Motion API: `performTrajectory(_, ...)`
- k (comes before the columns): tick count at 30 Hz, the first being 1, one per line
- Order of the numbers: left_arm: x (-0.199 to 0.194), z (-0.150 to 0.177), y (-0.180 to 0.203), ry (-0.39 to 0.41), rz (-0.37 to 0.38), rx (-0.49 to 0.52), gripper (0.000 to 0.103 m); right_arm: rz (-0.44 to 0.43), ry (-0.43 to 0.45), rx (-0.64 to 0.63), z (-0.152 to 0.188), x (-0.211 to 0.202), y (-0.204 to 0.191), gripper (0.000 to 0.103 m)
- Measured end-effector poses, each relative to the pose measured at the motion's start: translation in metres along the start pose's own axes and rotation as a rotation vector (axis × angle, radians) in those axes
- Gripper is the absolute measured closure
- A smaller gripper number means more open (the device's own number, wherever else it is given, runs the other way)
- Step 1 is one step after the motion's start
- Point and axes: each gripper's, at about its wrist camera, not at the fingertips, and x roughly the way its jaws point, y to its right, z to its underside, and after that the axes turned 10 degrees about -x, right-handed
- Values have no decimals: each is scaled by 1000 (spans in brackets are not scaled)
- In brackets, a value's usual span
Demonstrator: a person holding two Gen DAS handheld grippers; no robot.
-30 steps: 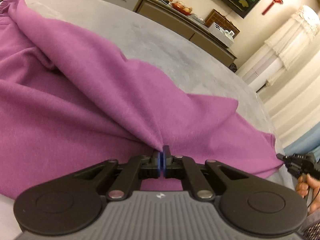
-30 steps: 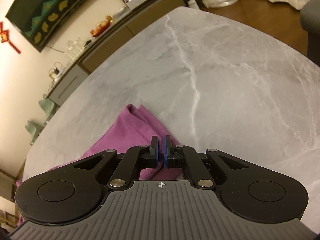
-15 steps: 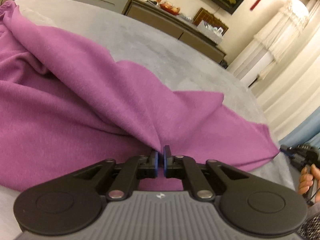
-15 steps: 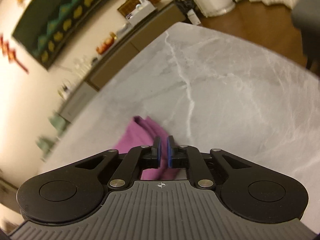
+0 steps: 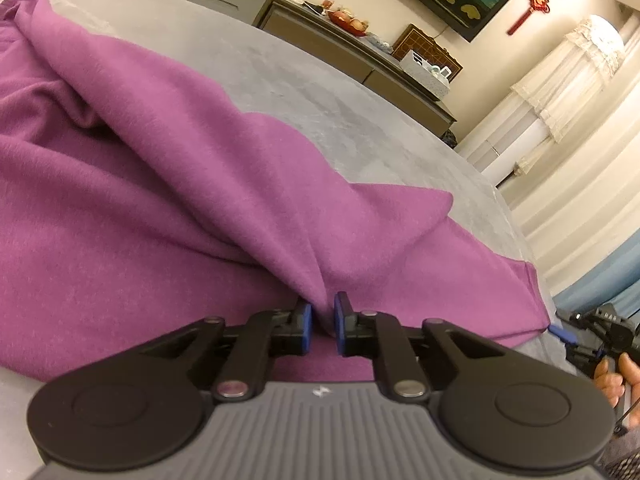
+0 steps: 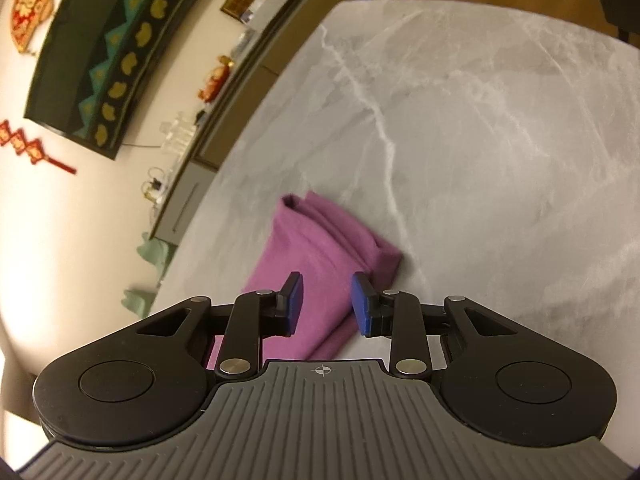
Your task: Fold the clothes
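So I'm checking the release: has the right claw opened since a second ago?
Yes. The right claw was shut on the purple garment; now its jaws are opening, blue pads apart, over the grey table.

A: How many purple cloths are there?
B: Just one, on one gray tabletop.
A: And claws?
B: Two: the left claw and the right claw.
A: Any hands?
B: One hand shows.
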Motion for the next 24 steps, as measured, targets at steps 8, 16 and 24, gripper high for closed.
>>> performTrajectory(8, 0, 0, -4, -3, 19, -13, 92, -3, -18, 38, 3, 8, 1, 69)
performTrajectory(16, 0, 1, -4, -3, 33, -16, 92, 11, 0, -19, -2, 33, -16, 85)
performTrajectory(24, -3, 2, -6, -7, 41, -32, 92, 172, 102, -148, 4, 4, -19, 103)
